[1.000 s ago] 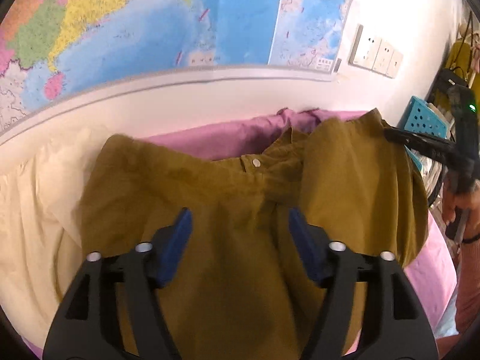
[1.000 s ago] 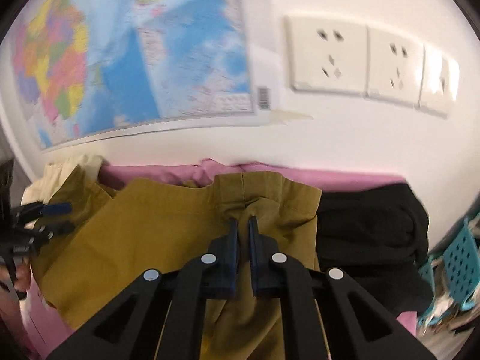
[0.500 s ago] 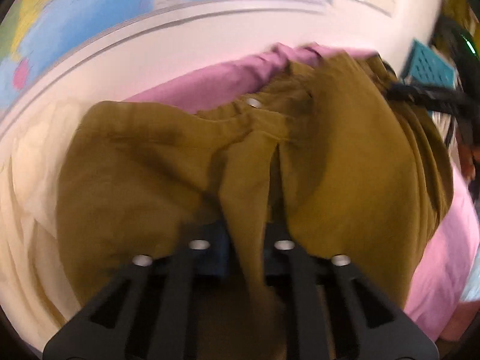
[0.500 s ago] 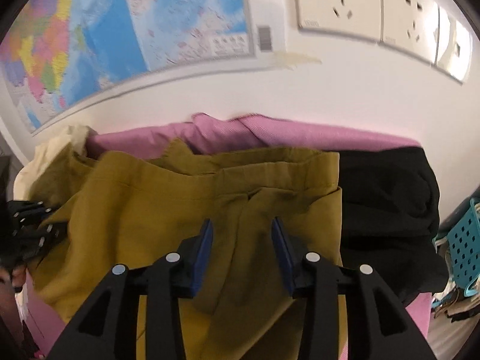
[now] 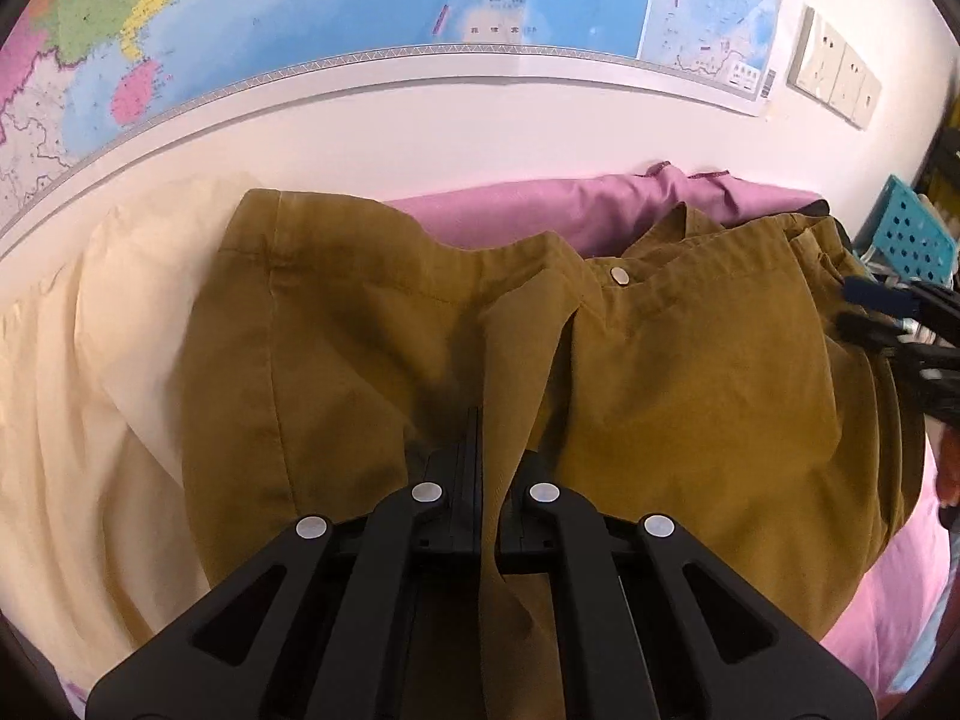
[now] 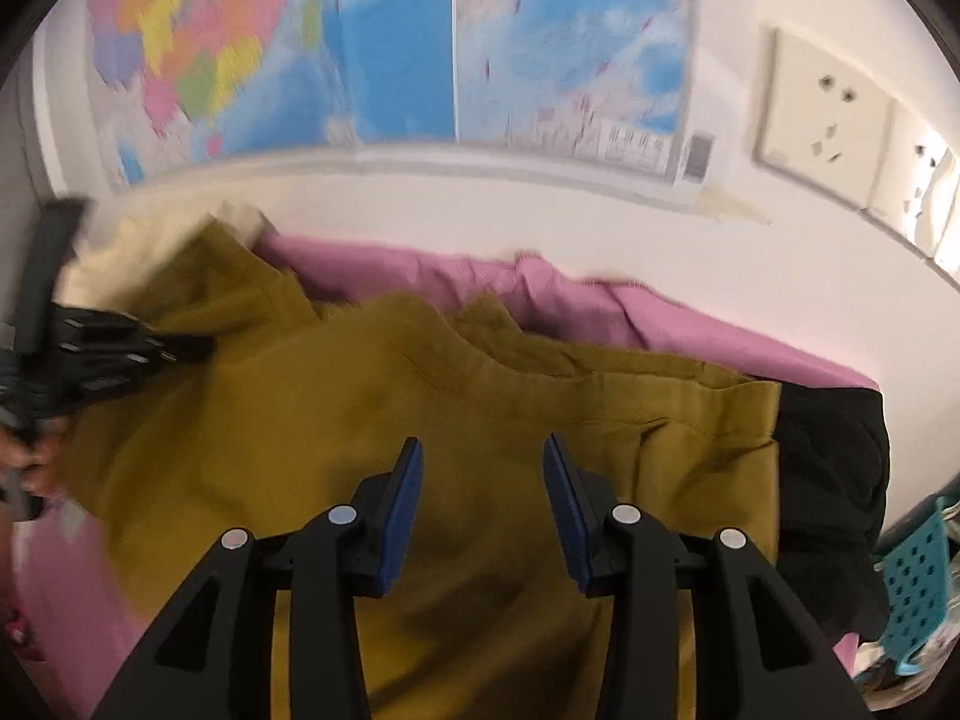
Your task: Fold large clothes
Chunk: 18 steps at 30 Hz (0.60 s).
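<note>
A map (image 5: 372,12) hangs on the wall behind the pink bed (image 5: 528,210). Your mustard trousers (image 5: 690,372) lie across it, waistband toward the wall. Your left hand-held gripper (image 5: 489,480) is clamped on a ridge of their fabric. Your right hand-held gripper (image 6: 483,504) stands part open over them, gripping nothing.

The right wrist view is smeared: the map (image 6: 456,60) is just colour blobs, no lettering readable. The left gripper (image 5: 489,480) has its pads buried in a pinched ridge of the mustard trousers (image 5: 690,396), so the fingertips don't show. Trouser legs run off the bottom edge in both views. The black garment (image 6: 834,480) is half tucked behind the trousers and can't be made out. The pink sheet (image 5: 540,216) is mostly covered. The right gripper (image 5: 888,312) is cut by the frame edge there.
</note>
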Each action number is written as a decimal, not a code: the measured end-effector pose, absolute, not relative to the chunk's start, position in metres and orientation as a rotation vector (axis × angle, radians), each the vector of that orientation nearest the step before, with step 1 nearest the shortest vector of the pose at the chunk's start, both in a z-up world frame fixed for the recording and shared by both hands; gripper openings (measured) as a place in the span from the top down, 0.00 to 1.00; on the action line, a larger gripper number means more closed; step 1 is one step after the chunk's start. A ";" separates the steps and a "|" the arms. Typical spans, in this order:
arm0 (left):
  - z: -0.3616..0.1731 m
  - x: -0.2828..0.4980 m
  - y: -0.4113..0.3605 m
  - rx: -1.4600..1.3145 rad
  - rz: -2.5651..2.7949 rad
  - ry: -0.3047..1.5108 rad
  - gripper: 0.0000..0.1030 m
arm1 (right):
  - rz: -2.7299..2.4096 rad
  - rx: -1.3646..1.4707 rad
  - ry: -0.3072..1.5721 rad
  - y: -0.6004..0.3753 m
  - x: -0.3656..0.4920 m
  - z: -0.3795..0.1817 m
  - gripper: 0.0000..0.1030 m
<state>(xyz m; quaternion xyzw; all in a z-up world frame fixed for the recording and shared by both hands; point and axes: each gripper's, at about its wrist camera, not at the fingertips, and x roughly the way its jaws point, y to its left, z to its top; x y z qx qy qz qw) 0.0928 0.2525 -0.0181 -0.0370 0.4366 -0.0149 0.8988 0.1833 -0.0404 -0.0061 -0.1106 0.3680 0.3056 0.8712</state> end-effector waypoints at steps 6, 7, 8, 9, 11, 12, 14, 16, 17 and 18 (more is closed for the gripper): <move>-0.016 0.083 0.259 -0.079 -0.011 0.879 0.87 | 0.639 -0.050 0.905 -0.055 0.222 -0.038 0.63; -0.014 0.081 0.257 -0.076 -0.008 0.872 0.87 | 0.641 -0.043 0.902 -0.056 0.221 -0.037 0.63; -0.014 0.080 0.257 -0.073 -0.006 0.868 0.85 | 0.639 -0.049 0.895 -0.056 0.218 -0.033 0.63; -0.012 0.079 0.256 -0.067 -0.009 0.861 0.84 | 0.634 -0.057 0.887 -0.057 0.214 -0.029 0.62; -0.010 0.078 0.254 -0.056 -0.002 0.851 0.82 | 0.635 -0.048 0.861 -0.064 0.206 -0.018 0.58; -0.009 0.077 0.252 -0.049 -0.002 0.846 0.81 | 0.643 -0.031 0.835 -0.071 0.199 -0.010 0.56; -0.007 0.076 0.249 -0.047 -0.002 0.839 0.75 | 0.653 -0.026 0.803 -0.080 0.190 0.000 0.55; -0.006 0.074 0.247 -0.040 -0.007 0.828 0.66 | 0.615 -0.056 0.766 -0.087 0.187 0.007 0.52; -0.005 0.074 0.245 -0.040 -0.009 0.823 0.62 | 0.606 -0.065 0.765 -0.091 0.186 0.008 0.51; -0.005 0.073 0.244 -0.038 -0.015 0.819 0.61 | 0.592 -0.067 0.773 -0.094 0.190 0.006 0.51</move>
